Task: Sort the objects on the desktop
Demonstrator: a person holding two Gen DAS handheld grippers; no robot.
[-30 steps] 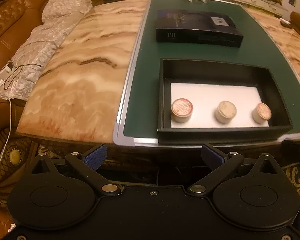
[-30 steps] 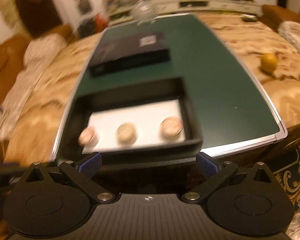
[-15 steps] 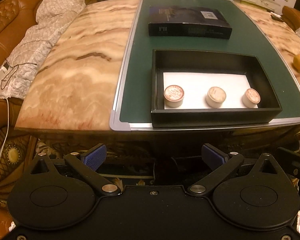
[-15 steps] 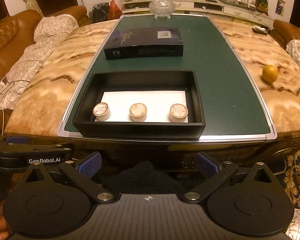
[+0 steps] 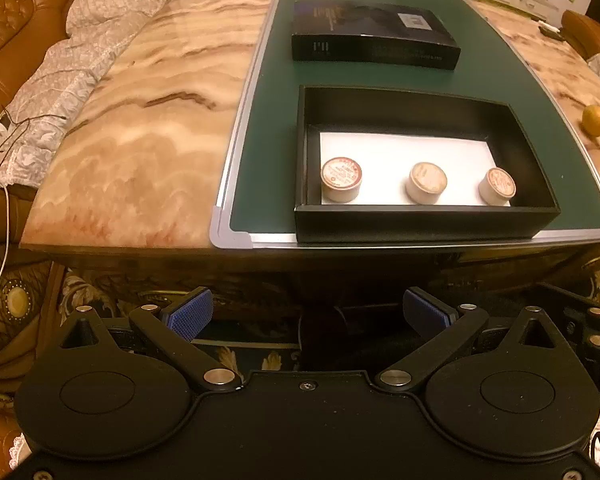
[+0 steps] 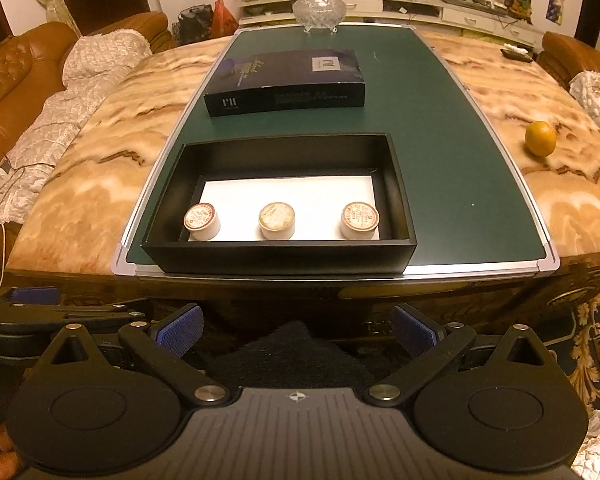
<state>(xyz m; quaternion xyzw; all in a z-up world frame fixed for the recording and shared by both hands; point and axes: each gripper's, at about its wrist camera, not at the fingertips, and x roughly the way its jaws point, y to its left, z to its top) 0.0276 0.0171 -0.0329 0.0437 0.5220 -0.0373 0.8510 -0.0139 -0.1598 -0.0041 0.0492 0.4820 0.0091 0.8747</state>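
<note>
your left gripper [image 5: 307,314] hangs below the table's near edge with its blue pads [image 5: 188,314] spread wide and nothing between them. your right gripper [image 6: 296,330] sits at the same low height, also spread wide and empty, with its pads [image 6: 414,330] well apart over something dark below.

ahead of you a green mat [image 6: 432,128] lies along the middle of the marble table [image 6: 100,152]. a black tray [image 6: 276,258] rests on the mat at its near edge, lined with a white sheet [image 6: 296,192]. three small round jars stand upright in a row along the tray's near wall, apart from each other: the left jar [image 6: 201,222], the middle jar [image 6: 276,221], the right jar [image 6: 359,220]. the outer two carry red-printed lids and the middle lid is pale.

beyond the tray, a dark box [image 6: 286,82] lies flat on the mat, and a glass dish [image 6: 319,10] stands at the mat's far end. an orange [image 6: 540,138] sits on the bare marble to the right, well apart from the tray.
</note>
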